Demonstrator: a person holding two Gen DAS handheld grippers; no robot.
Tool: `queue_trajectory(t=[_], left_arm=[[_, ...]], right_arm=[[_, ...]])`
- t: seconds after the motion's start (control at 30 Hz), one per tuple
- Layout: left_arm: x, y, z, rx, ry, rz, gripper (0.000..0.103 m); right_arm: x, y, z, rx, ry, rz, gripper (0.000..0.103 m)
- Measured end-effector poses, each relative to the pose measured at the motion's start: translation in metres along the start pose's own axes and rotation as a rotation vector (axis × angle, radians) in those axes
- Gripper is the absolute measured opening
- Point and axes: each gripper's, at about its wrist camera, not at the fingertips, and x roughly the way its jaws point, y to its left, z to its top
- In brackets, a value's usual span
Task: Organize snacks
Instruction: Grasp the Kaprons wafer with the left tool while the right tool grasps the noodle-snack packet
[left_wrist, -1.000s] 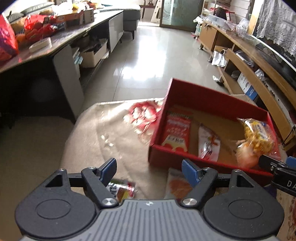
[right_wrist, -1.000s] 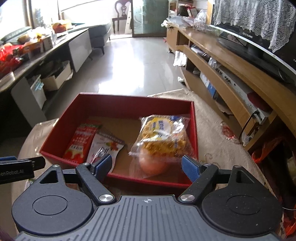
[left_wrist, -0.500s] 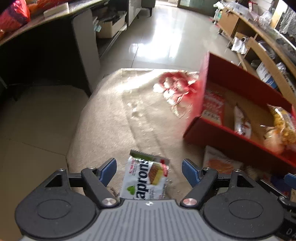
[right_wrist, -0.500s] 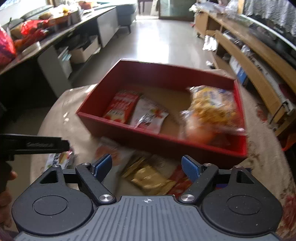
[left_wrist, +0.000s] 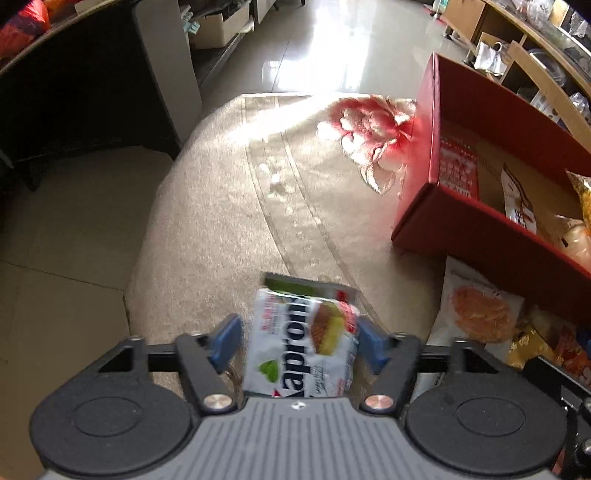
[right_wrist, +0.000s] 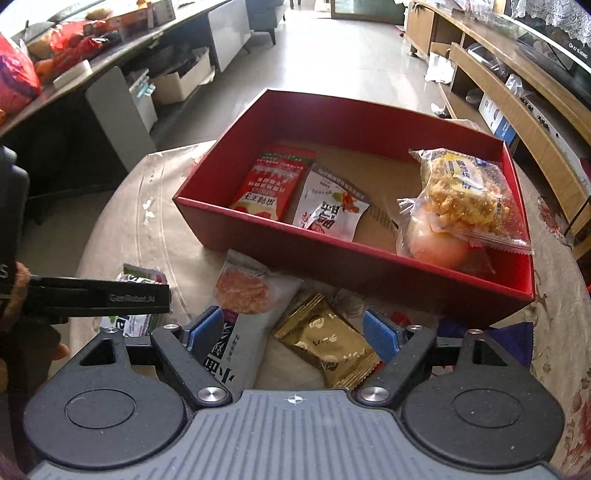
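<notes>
The left claw (left_wrist: 299, 341) has dropped toward the tabletop (left_wrist: 229, 221) and its jaws have just been closing around the white wafer packet (left_wrist: 301, 343), which a second ago was barely in sight below it. The blue pad on the right side now looks to touch the packet's edge, while a narrow gap remains at the left pad (left_wrist: 225, 341), so the grip is not yet made (the packet still lies flat on the cloth, near the table's front edge and well apart from the box). That puts this claw at the pinch stage of its pick.

The right claw (right_wrist: 293, 332) has swung from over the red box (right_wrist: 354, 266) to the loose snacks just in front of it. Its jaws stand wide and empty, straddling the gold packet (right_wrist: 325, 345) and the end of the white-and-grey pouch (right_wrist: 243, 306); which one it means to take I cannot tell.

Inside the box already lie a red sachet (right_wrist: 273, 184), a white sachet (right_wrist: 330, 210) and a clear bag of yellow puffs (right_wrist: 461, 195). Judging by that, at least three packets remain outside to be moved in.
</notes>
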Motion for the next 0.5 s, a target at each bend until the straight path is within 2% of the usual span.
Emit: queue_trajectory(t=[0.07, 0.3, 0.5], left_arm=[[-0.003, 0.002, -0.001, 0.000, -0.004, -0.014, 0.057], [-0.010, 0.017, -0.005, -0.030, 0.015, -0.070, 0.056], [-0.026, 0.033, -0.005, -0.062, -0.009, -0.122, 0.056]], right_arm=[[0.000, -0.001, 0.000, 0.012, 0.007, 0.007, 0.087], [0.005, 0.006, -0.009, 0.031, 0.037, 0.028, 0.087], [0.016, 0.019, -0.013, 0.055, 0.063, 0.024, 0.087]])
